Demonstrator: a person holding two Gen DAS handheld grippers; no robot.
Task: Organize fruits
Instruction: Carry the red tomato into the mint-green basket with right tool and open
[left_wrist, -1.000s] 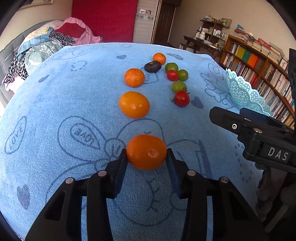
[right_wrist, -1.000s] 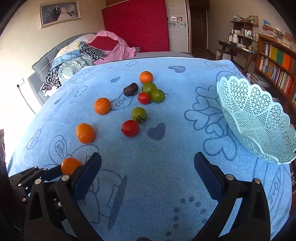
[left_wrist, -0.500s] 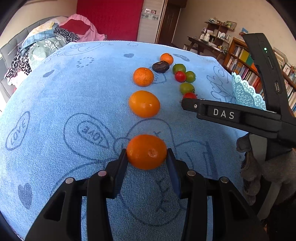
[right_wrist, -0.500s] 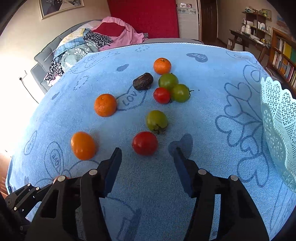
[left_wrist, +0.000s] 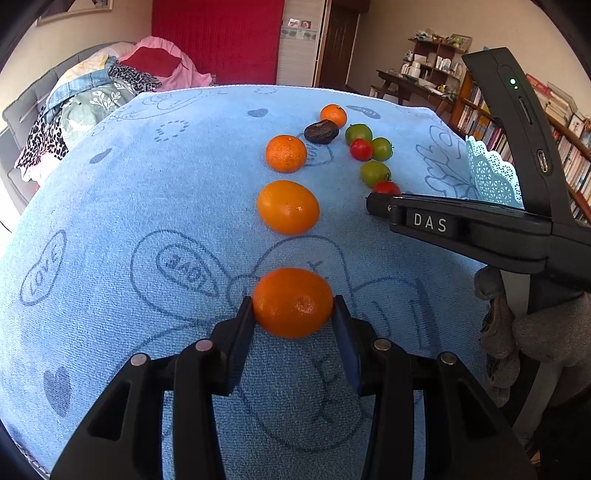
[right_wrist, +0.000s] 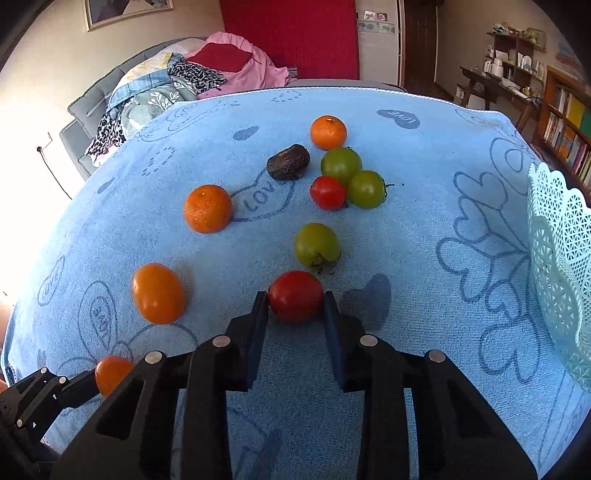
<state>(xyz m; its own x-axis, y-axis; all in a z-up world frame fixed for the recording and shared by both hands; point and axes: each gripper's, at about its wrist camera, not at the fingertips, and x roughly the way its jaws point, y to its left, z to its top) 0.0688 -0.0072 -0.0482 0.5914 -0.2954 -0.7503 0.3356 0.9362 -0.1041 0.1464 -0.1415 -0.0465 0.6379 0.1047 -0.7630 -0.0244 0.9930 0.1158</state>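
Note:
An orange (left_wrist: 293, 302) rests on the blue towel (left_wrist: 129, 192), and my left gripper (left_wrist: 293, 308) is shut on it, both pads pressing its sides. A red tomato (right_wrist: 295, 301) sits on the towel with my right gripper (right_wrist: 295, 306) shut on it, pads against both sides. The left wrist view shows the right gripper's black body to the right, its tip hiding most of that tomato (left_wrist: 386, 187). The held orange (right_wrist: 110, 373) shows at the lower left of the right wrist view.
Loose on the towel are an oval orange (right_wrist: 159, 293), a round mandarin (right_wrist: 208, 208), a green tomato (right_wrist: 317, 244), a cluster of green and red tomatoes (right_wrist: 343, 181), a dark avocado (right_wrist: 288, 162) and a far mandarin (right_wrist: 328, 133). A pale lattice basket (right_wrist: 557, 258) stands at the right edge.
My right gripper moved forward from wide open to the red tomato and closed its jaws on it. The left gripper kept still on its orange.

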